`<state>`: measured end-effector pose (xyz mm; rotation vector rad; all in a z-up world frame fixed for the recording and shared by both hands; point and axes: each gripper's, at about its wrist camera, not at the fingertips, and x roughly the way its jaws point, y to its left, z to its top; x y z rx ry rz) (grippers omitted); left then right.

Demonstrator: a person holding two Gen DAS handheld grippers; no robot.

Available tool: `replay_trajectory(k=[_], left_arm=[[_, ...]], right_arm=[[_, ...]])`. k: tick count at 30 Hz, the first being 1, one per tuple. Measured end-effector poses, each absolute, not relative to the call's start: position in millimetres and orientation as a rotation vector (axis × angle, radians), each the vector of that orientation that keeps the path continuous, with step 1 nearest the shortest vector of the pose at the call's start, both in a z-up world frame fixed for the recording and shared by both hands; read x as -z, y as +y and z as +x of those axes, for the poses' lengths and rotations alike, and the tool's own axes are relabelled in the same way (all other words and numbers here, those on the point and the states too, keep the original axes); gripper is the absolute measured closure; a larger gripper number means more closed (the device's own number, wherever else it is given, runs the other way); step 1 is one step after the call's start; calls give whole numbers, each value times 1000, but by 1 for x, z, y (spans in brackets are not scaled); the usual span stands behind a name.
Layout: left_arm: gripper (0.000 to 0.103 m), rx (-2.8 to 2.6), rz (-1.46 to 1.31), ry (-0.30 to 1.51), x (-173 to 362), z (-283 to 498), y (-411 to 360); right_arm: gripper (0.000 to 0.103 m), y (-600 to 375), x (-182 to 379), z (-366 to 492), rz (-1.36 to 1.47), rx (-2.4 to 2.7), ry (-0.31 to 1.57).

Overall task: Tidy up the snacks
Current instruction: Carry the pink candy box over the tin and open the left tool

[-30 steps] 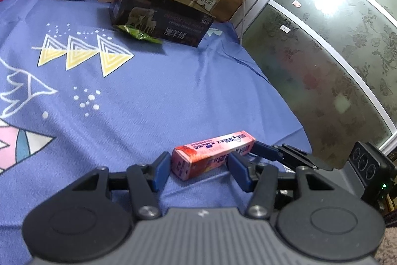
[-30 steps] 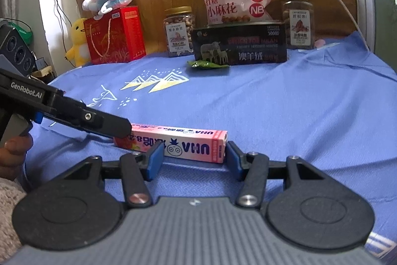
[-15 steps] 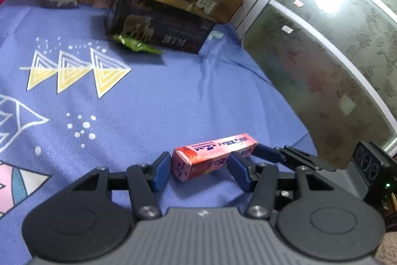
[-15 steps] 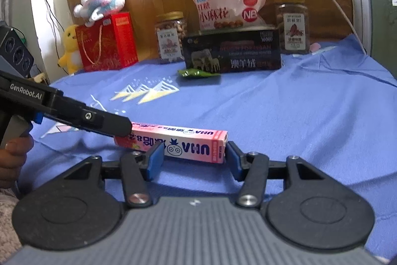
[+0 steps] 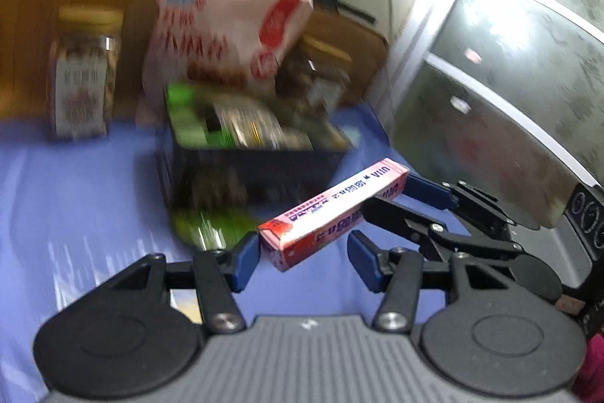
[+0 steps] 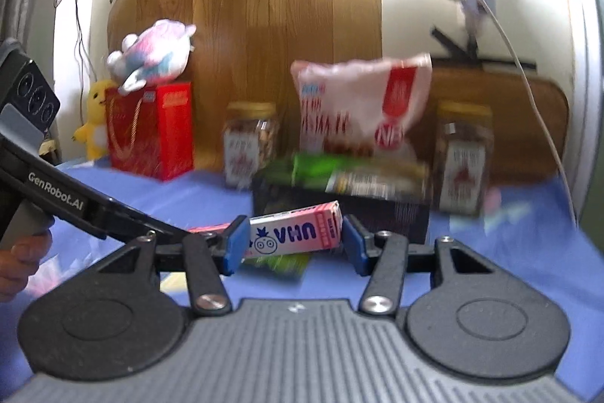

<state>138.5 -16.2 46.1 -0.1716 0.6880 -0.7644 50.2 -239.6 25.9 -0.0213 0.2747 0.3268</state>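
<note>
Status: pink candy box (image 5: 334, 214) is up off the blue cloth (image 5: 75, 195), hanging slantwise between my two claws, just in front of the dark open box (image 5: 249, 169). My left claw (image 5: 304, 259) stands half open: its left pad touches the near end of the candy box, its right pad is clear of it. My right claw (image 6: 294, 246) brackets the far end, right pad against the end face; can't tell if its left pad actually clamps, it sits in front of the carton. I judge the carton light, stiff lengthwise, crushable on the broad faces, glossy so slippery, and apt to pivot or pop out when only the ends bear on it. Better hold: across the narrow sides near the middle. Obstacles: the dark box looks already packed, a green packet (image 5: 204, 225) lies on the cloth at its near foot, and a tall snack bag (image 5: 226, 25) leans behind it. Jars stand far left (image 5: 85, 74) and far right (image 6: 462, 157). Red gift bag (image 6: 151, 135) with plush toy (image 6: 151, 59) is well apart, far left. Background is blurred.
</note>
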Motion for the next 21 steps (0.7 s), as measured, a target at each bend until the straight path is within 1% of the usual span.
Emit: replay_trajectory(k=[3,5,12,14,15,16,17,21], left_arm=[[52,733,-169,670,-59,177,-24],[52,716,-166,673,-63,205,-30],[52,641,-131,719,-46,276,-60],[52,621,-111,727,-38,284,-68],[50,614,-98,724,-36,286,-71],[50,606,-84,716,-34,286,-73],[50,598,-73,711,-33,285,-75],[50,621,-98,684,-42,273,-65]], right_arm=[[47,-247,-32,90,-27,-325,250],[47,-253,-31,116,-11,-320,265],[45,-262,-8,184,37,-277,386],[44,-262,0,193,33,-251,406],[42,-262,2,195,33,-243,406],[39,-263,3,195,35,-235,399],[37,-265,4,194,44,-227,390],[37,-277,-4,178,101,-214,334]])
